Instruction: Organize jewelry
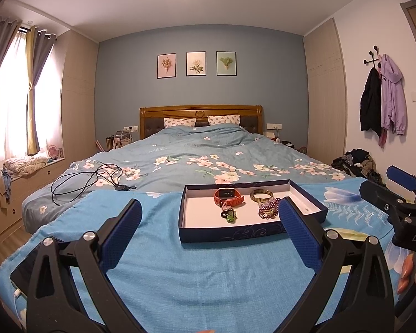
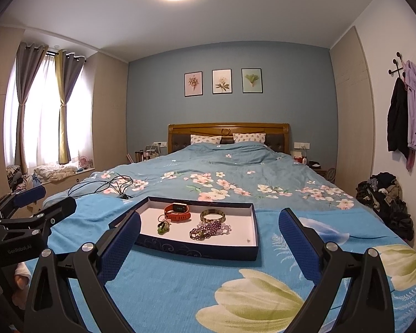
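A dark blue tray with a white floor [image 1: 309, 204] [image 2: 253, 227] lies on a blue towel on the bed. In it are an orange smart band [image 1: 228, 196] [image 2: 178, 211], a gold-brown bangle [image 1: 261, 195] [image 2: 212, 216], purple bead bracelets [image 1: 269, 209] [image 2: 205, 230], a green ring piece [image 1: 229, 216] [image 2: 162, 229] and a tiny stud [image 2: 247, 240]. My left gripper [image 1: 209, 216] is open and empty, just before the tray. My right gripper [image 2: 209, 231] is open and empty, also before the tray; it shows at the right of the left wrist view [image 1: 385, 183].
A black cable [image 1: 88, 180] lies on the floral quilt at the left. A phone on a charger [image 1: 25, 272] lies at the towel's left edge. A pile of clothes [image 2: 385, 194] sits on the floor at the right. The left gripper shows at the left in the right wrist view [image 2: 41, 202].
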Demonstrator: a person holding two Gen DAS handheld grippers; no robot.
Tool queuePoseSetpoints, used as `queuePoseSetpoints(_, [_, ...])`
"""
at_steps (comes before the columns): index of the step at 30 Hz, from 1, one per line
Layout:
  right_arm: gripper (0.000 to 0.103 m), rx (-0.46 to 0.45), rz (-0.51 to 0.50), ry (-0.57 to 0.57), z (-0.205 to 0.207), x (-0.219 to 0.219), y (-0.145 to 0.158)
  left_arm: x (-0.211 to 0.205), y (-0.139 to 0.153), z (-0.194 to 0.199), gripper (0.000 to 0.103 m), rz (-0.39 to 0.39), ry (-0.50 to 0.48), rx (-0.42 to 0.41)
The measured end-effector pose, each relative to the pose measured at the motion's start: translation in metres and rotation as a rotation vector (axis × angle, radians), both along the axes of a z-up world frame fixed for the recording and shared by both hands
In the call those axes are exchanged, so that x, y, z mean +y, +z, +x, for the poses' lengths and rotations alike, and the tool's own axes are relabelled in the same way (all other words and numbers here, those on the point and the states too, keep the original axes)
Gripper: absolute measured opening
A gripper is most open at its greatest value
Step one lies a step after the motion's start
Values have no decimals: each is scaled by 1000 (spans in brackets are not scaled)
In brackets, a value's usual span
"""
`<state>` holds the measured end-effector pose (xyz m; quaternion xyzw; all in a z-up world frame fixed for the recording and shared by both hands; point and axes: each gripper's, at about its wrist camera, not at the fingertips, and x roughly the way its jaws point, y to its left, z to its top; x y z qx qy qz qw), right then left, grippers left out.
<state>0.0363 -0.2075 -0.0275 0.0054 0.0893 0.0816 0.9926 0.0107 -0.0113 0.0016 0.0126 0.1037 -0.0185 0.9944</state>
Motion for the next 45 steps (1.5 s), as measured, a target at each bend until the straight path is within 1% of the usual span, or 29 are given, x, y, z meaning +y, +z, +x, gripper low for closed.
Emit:
queuePoseSetpoints(2, [96, -9, 3, -1, -2, 0, 0, 0, 0, 0, 97, 0, 2, -1])
queuePoseSetpoints(22, [96, -2, 4, -1, 2, 2, 0, 1, 1, 3, 97, -16, 9, -11])
queuePoseSetpoints(39, [96, 11, 12, -13, 3, 3, -2, -4, 1, 4, 97, 6, 27, -45])
queuePoseSetpoints(45, [96, 18, 13, -11, 4, 3, -3, -4, -1, 5, 97, 6, 31, -43])
